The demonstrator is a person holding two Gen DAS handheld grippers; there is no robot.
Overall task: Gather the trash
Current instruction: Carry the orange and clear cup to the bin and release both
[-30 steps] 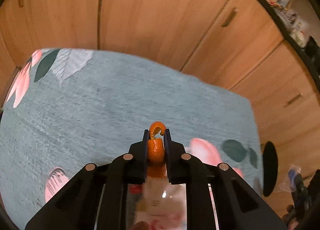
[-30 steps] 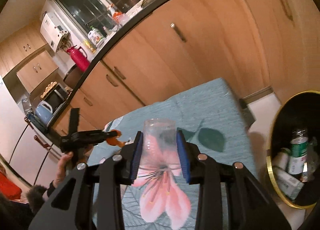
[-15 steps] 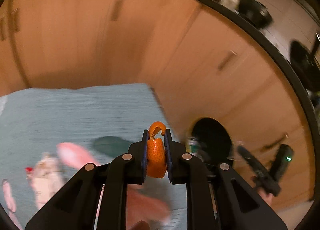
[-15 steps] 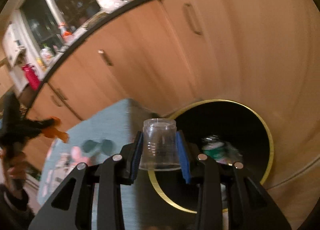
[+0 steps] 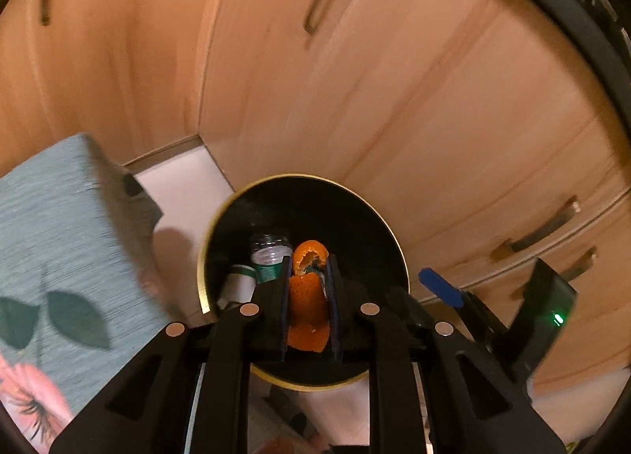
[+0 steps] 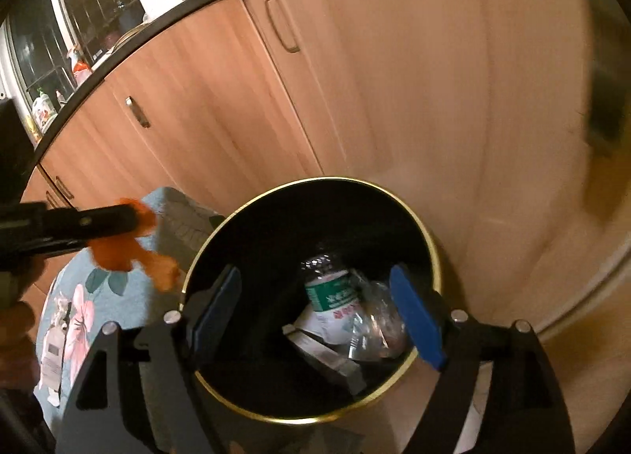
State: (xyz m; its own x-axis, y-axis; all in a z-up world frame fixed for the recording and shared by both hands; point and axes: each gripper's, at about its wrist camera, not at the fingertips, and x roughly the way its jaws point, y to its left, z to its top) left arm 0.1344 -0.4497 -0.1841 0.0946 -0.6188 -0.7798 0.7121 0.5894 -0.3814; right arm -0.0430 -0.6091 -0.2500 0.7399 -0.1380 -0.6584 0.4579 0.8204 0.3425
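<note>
My left gripper is shut on an orange peel and holds it over the black bin with a gold rim. In the right wrist view the left gripper and the peel sit just left of the bin's rim. My right gripper is open and empty above the bin. A clear plastic cup lies inside among a green-labelled bottle and other trash. The right gripper's blue pad shows in the left wrist view.
Wooden cabinet doors stand close behind the bin. A table with a teal floral cloth is to the left of the bin, also seen in the right wrist view. White floor lies between them.
Both grippers swung from the table to over the bin. My right gripper opened and let go of the clear cup, which now lies in the bin. The left still holds the peel.
</note>
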